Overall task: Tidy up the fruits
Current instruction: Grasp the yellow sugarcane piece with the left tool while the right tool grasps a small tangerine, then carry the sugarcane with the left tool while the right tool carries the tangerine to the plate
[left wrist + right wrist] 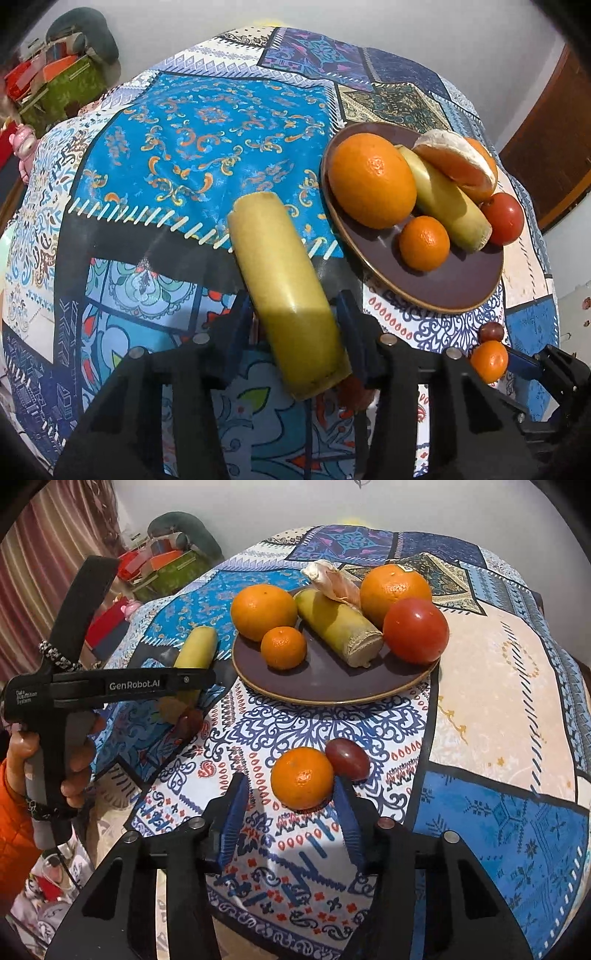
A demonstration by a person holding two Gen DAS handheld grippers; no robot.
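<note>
My left gripper [295,306] is shut on a yellow-green banana piece [284,288], held above the cloth left of the brown plate [424,288]. The plate [325,679] holds a big orange [371,179], a small mandarin [424,242], another banana piece [443,199], a peeled orange half [458,162] and a tomato [502,218]. My right gripper [291,794] is open around a loose mandarin [301,777] on the cloth. A dark red plum-like fruit [347,758] touches that mandarin.
The table carries a patterned blue patchwork cloth [207,122]. The person's hand and the left gripper body [74,686] show at the left of the right wrist view. Clutter and boxes [55,74] stand beyond the table's far left edge.
</note>
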